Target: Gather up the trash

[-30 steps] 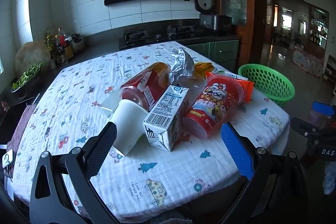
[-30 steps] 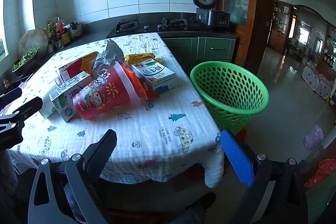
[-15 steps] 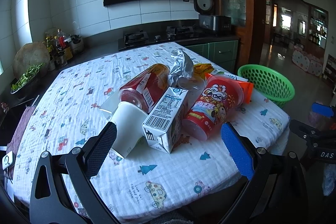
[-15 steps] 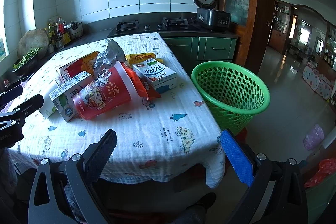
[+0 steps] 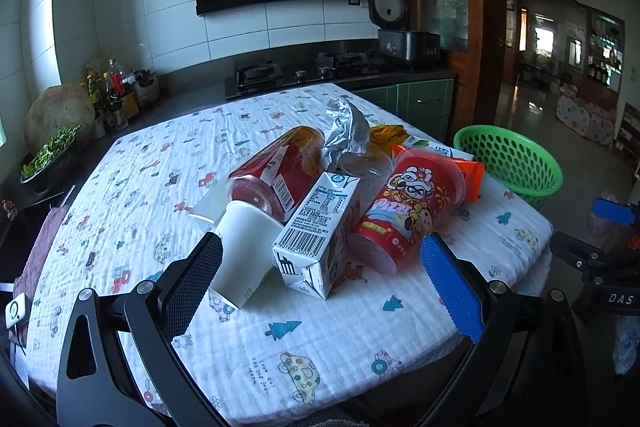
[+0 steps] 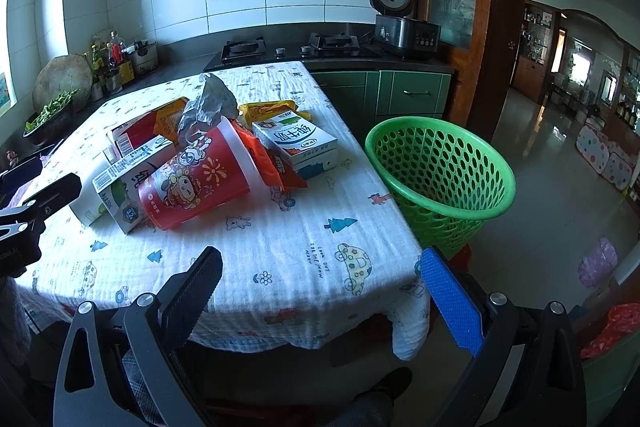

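Nothing has moved: both grippers' fingers stay spread above the cloth-covered table in a kitchen.

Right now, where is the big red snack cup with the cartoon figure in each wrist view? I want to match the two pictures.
Left wrist: the red snack cup lies on its side right of centre, beside the barcode milk carton.
Right wrist: the cup lies left of centre, mouth toward the flat milk carton.
Shared landmark: the green basket, off the table's right edge in both.
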